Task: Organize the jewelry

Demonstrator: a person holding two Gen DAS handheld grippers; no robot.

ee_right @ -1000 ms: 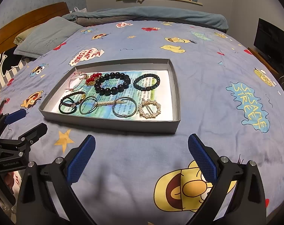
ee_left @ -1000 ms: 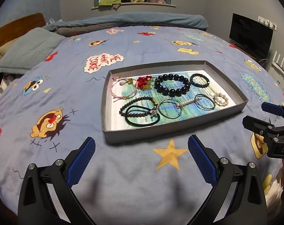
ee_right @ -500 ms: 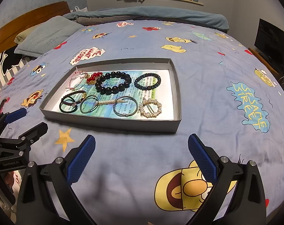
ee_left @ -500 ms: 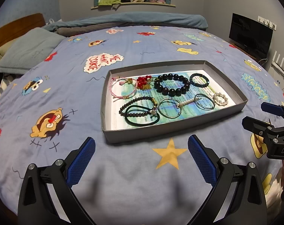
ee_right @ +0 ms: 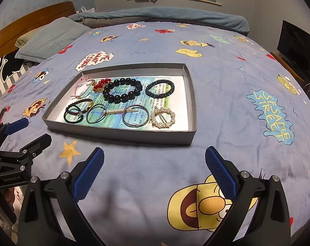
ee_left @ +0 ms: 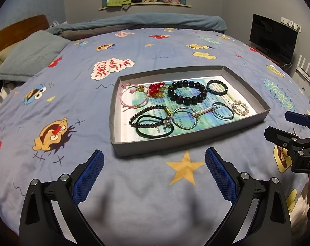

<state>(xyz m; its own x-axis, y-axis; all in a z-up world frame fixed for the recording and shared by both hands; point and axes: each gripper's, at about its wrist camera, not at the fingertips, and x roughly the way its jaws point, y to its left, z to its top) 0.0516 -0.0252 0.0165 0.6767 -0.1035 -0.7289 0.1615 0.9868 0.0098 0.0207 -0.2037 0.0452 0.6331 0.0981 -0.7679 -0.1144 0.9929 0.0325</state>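
Grey shallow tray [ee_left: 246, 91] sits on the bed [ee_left: 155, 47], on the blue cartoon-print cover. All jewellery in view lies inside it; none is seen on the cover.

Contents, far row: pink cord bracelet [ee_left: 133, 98], red bead cluster [ee_left: 156, 89], large black bead bracelet [ee_left: 187, 94], dark blue bead bracelet [ee_left: 217, 87]. Near row: small dark bead bracelet [ee_left: 149, 116] overlapping a dark green hair tie [ee_left: 154, 128], two thin wire hoops [ee_left: 184, 117] with a pearl bar pin [ee_left: 205, 110] lying across both, pearl ring brooch [ee_right: 162, 117] towards the right end.

Left hand-held gripper [ee_left: 154, 176]: released, jaws wide, nothing between the pads, hovering short of the tray's near wall. Right hand-held gripper [ee_right: 154, 176]: likewise released and empty, also short of the near wall.

Judgement: the layout fits either a tray about to be sorted or one just filled and laid out; the frames do not settle which.

Handling notes for any pick from this tray:
- Come in over the near wall, not through it; the wall is low but will catch a fingertip.
- Overlapped pairs (green tie with small bead bracelet; pin with hoops) are likely to drag each other. Grip at a part clear of the neighbour.
- Thin hoops lie flat on the paper liner; pinch across the wire, low and slow.
- Beads may roll out of a shallow pinch.
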